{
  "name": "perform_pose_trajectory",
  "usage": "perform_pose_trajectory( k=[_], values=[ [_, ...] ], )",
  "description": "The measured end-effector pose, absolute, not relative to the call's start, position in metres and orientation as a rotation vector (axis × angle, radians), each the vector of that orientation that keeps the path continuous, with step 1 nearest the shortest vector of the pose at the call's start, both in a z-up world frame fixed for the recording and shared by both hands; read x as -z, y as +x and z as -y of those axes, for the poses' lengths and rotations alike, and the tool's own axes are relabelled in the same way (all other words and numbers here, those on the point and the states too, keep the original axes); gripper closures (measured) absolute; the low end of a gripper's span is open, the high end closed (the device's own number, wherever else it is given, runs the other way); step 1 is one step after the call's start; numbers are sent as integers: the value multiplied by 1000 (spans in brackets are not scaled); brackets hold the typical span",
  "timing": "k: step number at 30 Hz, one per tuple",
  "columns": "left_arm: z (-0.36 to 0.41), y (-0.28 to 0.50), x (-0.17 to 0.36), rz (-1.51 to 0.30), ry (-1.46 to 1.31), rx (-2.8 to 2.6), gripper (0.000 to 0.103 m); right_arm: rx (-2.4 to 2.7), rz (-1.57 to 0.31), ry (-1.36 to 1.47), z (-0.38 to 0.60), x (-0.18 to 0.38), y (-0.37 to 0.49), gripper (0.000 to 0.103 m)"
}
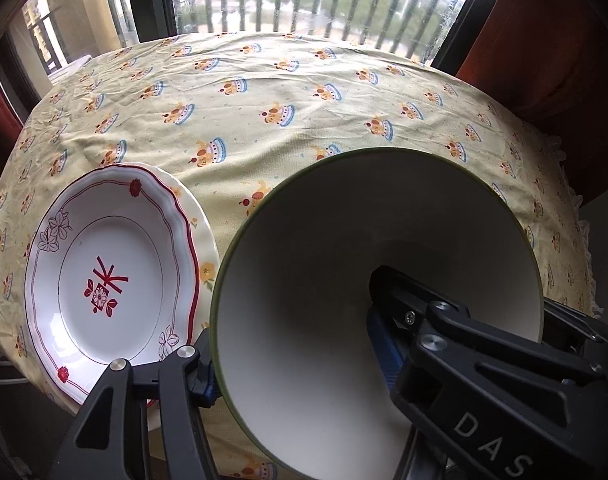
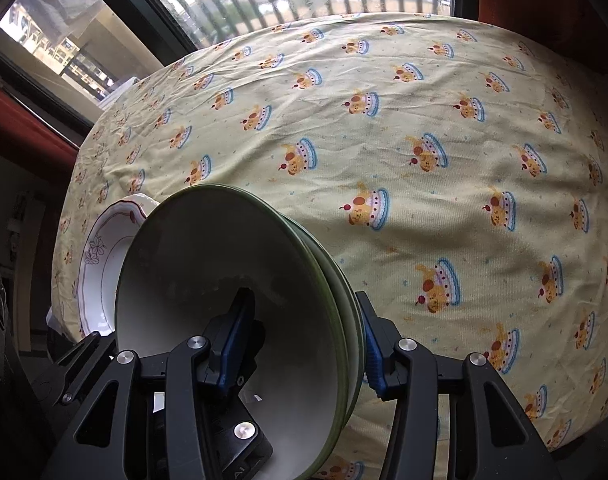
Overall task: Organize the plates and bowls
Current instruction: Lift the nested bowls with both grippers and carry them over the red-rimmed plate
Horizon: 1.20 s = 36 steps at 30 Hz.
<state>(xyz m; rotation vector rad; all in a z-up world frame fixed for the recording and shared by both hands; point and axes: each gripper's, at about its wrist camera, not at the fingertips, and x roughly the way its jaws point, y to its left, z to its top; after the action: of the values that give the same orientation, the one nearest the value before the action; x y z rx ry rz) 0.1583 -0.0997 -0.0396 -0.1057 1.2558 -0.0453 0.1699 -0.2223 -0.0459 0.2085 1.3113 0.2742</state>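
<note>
White, green-rimmed ceramic bowls (image 2: 239, 280) sit nested near the table's edge; left, beside them, red-trimmed white scalloped plates (image 1: 111, 264) lie stacked.

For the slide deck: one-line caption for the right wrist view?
Right claw straddling the walls of stacked green-rimmed bowls on the cake-print tablecloth.

White letters "DAS" on black left gripper (image 1: 299, 364) body; "AI" on gripper part seen in right view.

Soft daylight comes through the window (image 1: 304, 4) far ahead of the tool. Corners look dark and bent.
</note>
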Motion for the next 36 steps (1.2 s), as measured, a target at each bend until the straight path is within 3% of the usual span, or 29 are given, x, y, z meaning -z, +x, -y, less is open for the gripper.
perform_pose_trajectory(
  k=[16, 36],
  values=[
    [61, 160, -14, -1189, -110, 18, 40, -293, -1245, 194, 190, -12, 173, 50],
    [-45, 153, -3, -1231, -97, 69, 41, -236, -1279, 226, 84, -4, 160, 50]
  ],
)
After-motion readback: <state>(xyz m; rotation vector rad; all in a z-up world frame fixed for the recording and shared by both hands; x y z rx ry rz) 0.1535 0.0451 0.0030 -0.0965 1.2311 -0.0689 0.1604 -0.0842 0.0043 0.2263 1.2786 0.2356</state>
